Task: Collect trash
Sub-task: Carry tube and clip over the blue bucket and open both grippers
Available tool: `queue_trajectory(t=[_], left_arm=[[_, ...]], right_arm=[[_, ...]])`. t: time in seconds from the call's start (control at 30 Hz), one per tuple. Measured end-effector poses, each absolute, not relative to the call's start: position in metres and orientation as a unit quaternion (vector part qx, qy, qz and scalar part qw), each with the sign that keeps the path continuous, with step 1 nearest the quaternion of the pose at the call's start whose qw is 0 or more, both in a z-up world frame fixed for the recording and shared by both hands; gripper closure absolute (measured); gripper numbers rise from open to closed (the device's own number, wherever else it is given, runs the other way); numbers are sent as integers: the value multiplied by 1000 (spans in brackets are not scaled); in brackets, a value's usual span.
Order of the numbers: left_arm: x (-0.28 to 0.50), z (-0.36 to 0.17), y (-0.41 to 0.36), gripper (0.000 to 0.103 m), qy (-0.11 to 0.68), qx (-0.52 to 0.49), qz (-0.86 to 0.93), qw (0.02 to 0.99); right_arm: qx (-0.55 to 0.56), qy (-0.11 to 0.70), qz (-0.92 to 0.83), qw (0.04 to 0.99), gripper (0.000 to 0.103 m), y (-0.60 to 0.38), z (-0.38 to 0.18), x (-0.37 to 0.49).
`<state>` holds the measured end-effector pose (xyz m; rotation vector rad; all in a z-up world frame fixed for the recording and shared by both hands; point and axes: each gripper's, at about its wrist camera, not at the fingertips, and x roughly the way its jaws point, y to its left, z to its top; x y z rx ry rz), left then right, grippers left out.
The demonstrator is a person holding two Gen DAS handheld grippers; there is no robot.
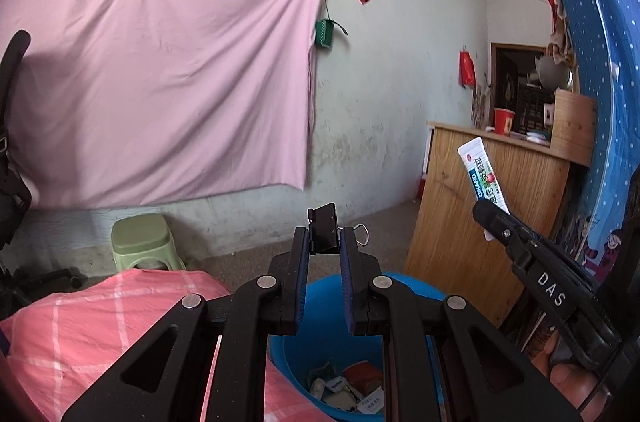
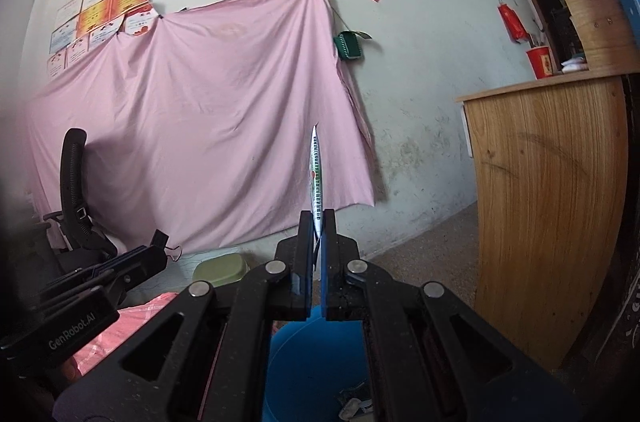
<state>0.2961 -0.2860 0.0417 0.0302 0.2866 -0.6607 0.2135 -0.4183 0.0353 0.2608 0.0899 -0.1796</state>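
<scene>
Item one: my left gripper [image 1: 324,242] clamps a small black binder clip [image 1: 323,230]. Item two: my right gripper [image 2: 318,222] pinches a flattened white tube [image 2: 316,174], seemingly toothpaste, above the round blue plastic bin [image 1: 296,374].

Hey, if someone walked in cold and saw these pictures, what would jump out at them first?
Probably the big pink sheet pinned across the back wall. Next, the left tongs pinching a black binder clip and the right tongs clamped on a flattened toothpaste tube, both above the blue bucket with trash in its bottom.
</scene>
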Motion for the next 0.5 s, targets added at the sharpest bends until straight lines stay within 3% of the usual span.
queue_trajectory(t=[0.5], left_arm=[[321, 13, -309, 91, 229, 17, -321, 919]], right_arm=[[179, 129, -114, 969, 84, -457, 4, 228]])
